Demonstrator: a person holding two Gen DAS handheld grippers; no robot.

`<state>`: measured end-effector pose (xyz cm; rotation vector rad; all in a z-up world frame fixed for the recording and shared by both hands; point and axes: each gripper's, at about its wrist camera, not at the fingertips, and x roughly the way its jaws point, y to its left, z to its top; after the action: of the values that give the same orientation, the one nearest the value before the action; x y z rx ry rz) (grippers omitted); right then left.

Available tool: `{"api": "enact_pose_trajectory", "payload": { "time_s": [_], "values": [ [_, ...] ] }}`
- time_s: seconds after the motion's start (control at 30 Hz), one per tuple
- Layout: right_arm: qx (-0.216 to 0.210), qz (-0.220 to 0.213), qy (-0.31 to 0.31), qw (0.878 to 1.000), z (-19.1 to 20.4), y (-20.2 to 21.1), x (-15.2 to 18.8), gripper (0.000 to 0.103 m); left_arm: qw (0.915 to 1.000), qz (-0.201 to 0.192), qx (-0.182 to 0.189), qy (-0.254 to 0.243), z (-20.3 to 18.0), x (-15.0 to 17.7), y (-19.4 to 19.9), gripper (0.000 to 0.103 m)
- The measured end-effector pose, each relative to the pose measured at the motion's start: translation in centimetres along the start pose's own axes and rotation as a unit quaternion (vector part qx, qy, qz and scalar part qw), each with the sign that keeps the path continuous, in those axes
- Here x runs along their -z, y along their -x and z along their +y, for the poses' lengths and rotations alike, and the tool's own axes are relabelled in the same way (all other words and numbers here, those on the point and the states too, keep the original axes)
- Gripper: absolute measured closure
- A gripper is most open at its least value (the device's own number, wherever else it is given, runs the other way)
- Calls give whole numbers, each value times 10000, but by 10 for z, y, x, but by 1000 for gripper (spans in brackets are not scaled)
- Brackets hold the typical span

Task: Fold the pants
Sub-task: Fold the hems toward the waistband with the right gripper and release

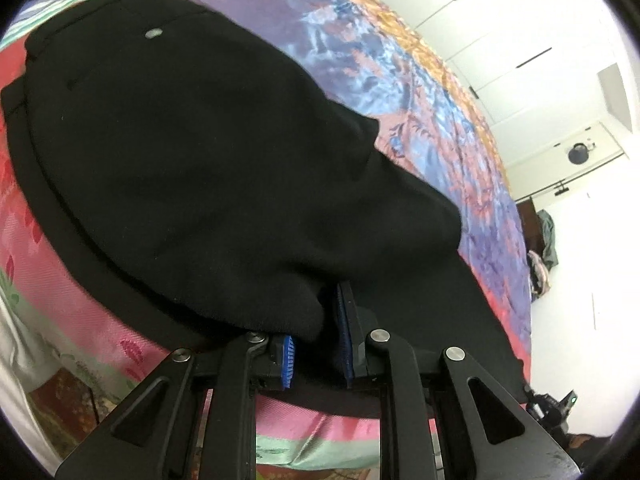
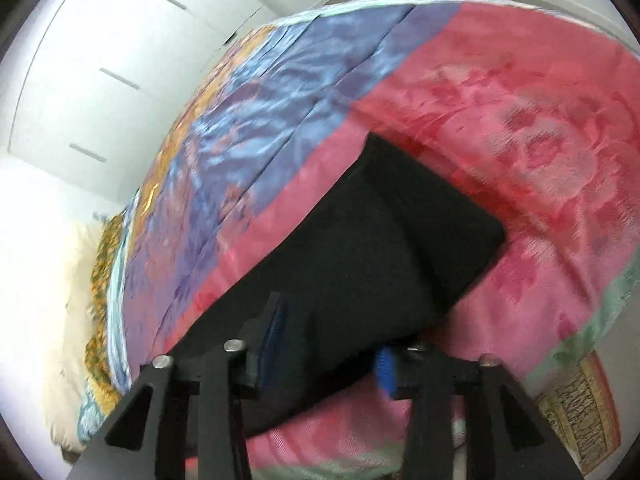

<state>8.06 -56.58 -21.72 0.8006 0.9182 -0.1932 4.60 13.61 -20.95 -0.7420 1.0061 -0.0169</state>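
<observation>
Black pants [image 1: 192,152] lie spread on a bed with a pink, purple and blue cover [image 1: 400,80]. A small grey button [image 1: 153,33] shows near the waist at the top. My left gripper [image 1: 316,344] is shut on a bunched fold of the pants, with blue pads on both sides of the cloth. In the right wrist view the pants [image 2: 380,248] stretch away across the pink part of the cover [image 2: 520,120]. My right gripper [image 2: 332,344] has the black cloth between its blue-padded fingers and is shut on it.
White wardrobe doors [image 2: 100,60] stand beyond the bed. A cream pillow [image 2: 72,320] lies at the bed's left end. Clothes hang on dark furniture [image 1: 540,240] by a white wall. A patterned rug [image 2: 576,412] shows below the bed edge.
</observation>
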Motion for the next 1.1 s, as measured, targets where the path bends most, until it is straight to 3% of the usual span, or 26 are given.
{"api": "enact_pose_trajectory", "payload": {
  "time_s": [0.07, 0.13, 0.23, 0.33, 0.47, 0.53, 0.63, 0.87, 0.97, 1.03, 1.07, 1.1],
  "values": [
    [283, -280, 775, 9962, 24, 9, -6, 99, 9996, -106, 127, -214, -4, 4, 13, 90],
    [415, -534, 1046, 9922, 31, 18, -11, 99, 9991, -62, 107, -413, -9, 9, 12, 90],
    [924, -253, 750, 9926, 6, 2, -21, 98, 9985, 301, -104, -453, -9, 24, -9, 89],
    [920, 263, 88, 9954, -22, -15, -26, 98, 9987, 314, -85, -397, -8, 25, -10, 89],
    [865, 260, -55, 9959, -29, -14, -26, 98, 9989, 274, 1, -385, -7, 23, -6, 89],
    [886, 235, -31, 9958, -30, -13, -26, 98, 9989, 200, 45, -419, -4, 24, -1, 96],
    [868, 210, -28, 9960, -29, -13, -24, 98, 9988, 94, -31, -486, -12, 30, 4, 97],
    [903, 208, -70, 9957, -28, -13, -22, 98, 9978, 260, -273, -538, -14, 33, -7, 97],
    [923, 209, -53, 9955, -28, -12, -22, 98, 9967, 334, -421, -603, -14, 32, -8, 91],
    [770, 211, -94, 9968, -28, -9, -24, 89, 9959, 319, -531, -658, -18, 31, -4, 83],
    [637, 173, -107, 9978, -29, -3, -25, 77, 9950, 273, -615, -732, -22, 32, 1, 78],
    [562, 101, -113, 9983, -29, 4, -26, 60, 9946, 210, -649, -784, -27, 32, 4, 64]
  ]
}}
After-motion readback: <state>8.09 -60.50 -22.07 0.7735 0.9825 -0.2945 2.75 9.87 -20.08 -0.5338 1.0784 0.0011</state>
